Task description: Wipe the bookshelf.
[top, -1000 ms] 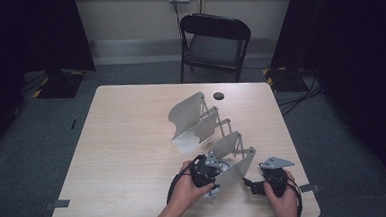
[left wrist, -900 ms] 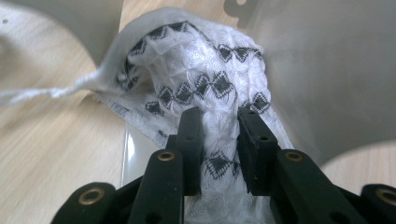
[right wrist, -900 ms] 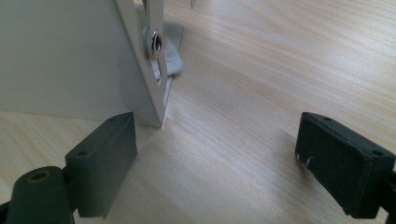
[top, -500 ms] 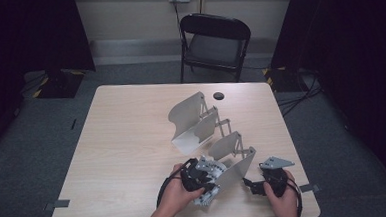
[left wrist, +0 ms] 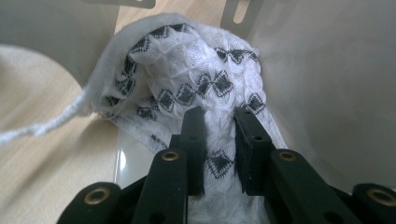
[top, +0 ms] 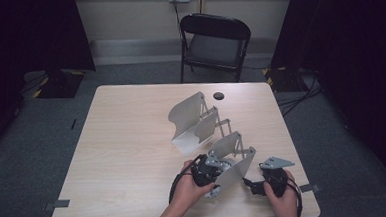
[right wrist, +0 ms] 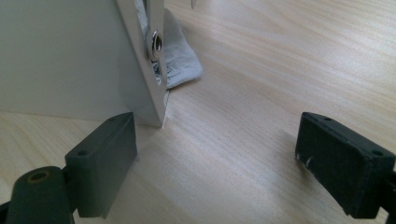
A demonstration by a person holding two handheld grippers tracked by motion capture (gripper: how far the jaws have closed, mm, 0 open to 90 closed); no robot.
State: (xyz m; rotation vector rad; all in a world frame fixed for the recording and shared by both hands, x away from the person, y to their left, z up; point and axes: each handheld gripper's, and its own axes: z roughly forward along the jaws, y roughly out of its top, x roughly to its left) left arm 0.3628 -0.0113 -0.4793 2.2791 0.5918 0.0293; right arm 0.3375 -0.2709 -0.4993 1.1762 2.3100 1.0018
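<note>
Two grippers work near the table's front edge: left gripper (left wrist: 219,140) pinches the white diamond-patterned cloth (left wrist: 196,88) inside the near metal folding panel (top: 236,169); right gripper (right wrist: 219,163) rests wide open just beside that panel's corner

From the high view the near metal scoop (top: 234,172) hides the tips of the left gripper (top: 207,170), and the cloth (left wrist: 187,88) inside cannot be made out there. In the left gripper view the cloth's near end runs off the bottom edge behind the black jaws, its loose string (left wrist: 42,128) leaves at the left edge, and the grey walls around it are soft with blur. The small dark disc (top: 219,95) near the table's far edge is too small to name, possibly a cap.
</note>
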